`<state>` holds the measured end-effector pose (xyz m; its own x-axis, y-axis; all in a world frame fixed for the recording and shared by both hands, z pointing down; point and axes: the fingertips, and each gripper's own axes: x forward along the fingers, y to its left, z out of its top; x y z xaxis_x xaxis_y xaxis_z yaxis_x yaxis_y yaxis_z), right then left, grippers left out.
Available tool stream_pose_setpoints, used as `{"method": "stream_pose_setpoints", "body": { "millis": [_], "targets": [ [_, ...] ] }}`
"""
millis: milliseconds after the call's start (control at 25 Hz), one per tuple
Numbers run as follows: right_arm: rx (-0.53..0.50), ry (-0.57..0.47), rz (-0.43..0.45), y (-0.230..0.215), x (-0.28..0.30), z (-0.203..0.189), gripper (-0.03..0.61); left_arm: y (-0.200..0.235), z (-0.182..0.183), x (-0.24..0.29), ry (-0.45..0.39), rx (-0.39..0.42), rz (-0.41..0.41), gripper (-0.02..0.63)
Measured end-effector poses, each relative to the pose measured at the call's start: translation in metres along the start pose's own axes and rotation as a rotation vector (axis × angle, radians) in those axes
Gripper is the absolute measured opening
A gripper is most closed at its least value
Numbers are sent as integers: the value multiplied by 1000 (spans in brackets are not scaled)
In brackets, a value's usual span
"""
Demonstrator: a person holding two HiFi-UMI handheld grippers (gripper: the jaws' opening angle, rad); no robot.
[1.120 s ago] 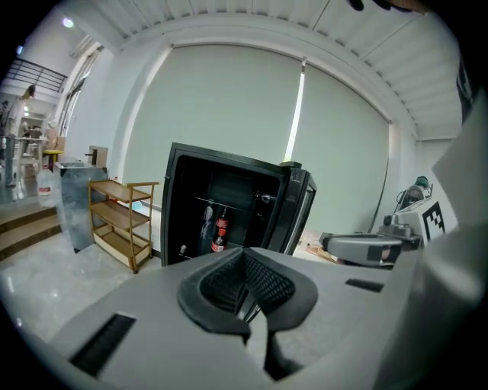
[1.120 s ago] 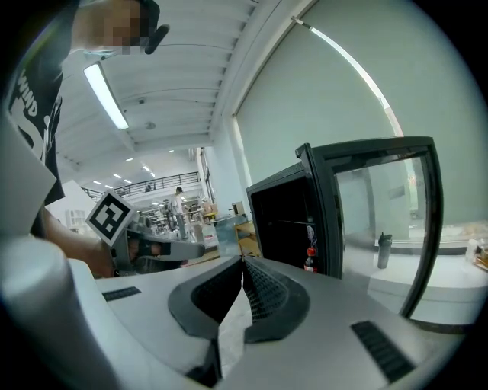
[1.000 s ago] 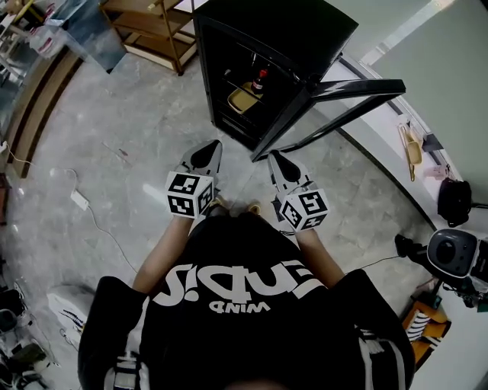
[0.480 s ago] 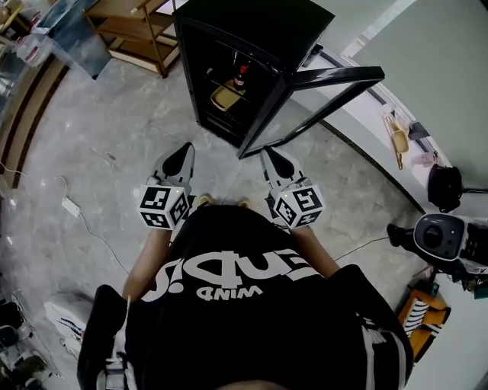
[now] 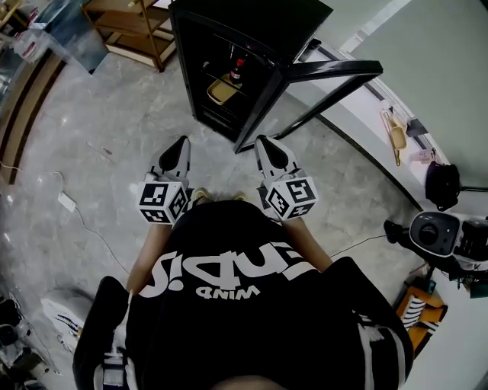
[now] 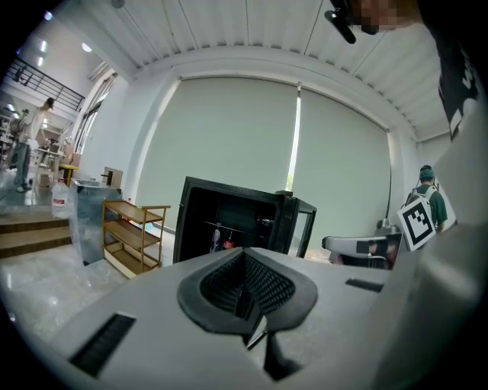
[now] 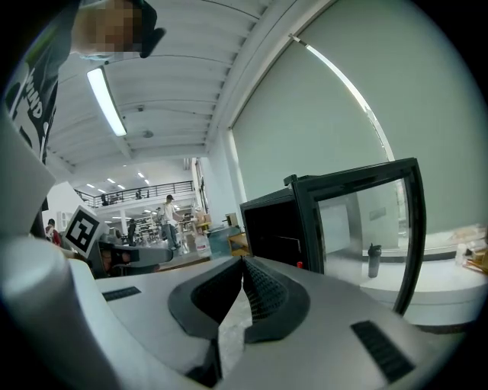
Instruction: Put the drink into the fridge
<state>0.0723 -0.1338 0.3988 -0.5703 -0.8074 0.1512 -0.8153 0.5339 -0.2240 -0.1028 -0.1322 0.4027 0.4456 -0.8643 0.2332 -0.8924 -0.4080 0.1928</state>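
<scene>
Head view: drink (image 5: 237,70) inside fridge (image 5: 259,19), beyond fingers (image 5: 177,155)

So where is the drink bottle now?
Head view, top centre: the drink bottle stands inside the open black fridge, just beside a yellow tray.

The fridge (image 5: 252,27) is cut off by the upper edge of the head view, and its lower part is hidden behind the left gripper (image 6: 244,255) in that gripper's own view. The drink (image 5: 237,71) inside is shown too small for its label to be read. The wooden rack (image 5: 126,27) is clipped by the same edge, and the feet (image 5: 200,196) are mostly covered by the torso (image 5: 229,289).
</scene>
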Motion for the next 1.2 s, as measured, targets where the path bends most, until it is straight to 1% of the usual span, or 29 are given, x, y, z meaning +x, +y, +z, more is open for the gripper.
{"method": "stream_pose_setpoints", "body": {
  "millis": [160, 640, 840, 1200],
  "targets": [
    [-6, 9, -5, -2, -3, -3, 25, -4, 0, -1, 0, 25, -1, 8],
    [-1, 39, -20, -13, -5, -18, 25, -1, -5, 2, 13, 4, 10, 8],
    [-5, 40, -13, -15, -2, -19, 25, -2, -8, 4, 17, -1, 12, 8],
    [-9, 38, 9, -6, 5, -19, 25, 6, -12, 1, 23, -10, 19, 8]
  ]
}}
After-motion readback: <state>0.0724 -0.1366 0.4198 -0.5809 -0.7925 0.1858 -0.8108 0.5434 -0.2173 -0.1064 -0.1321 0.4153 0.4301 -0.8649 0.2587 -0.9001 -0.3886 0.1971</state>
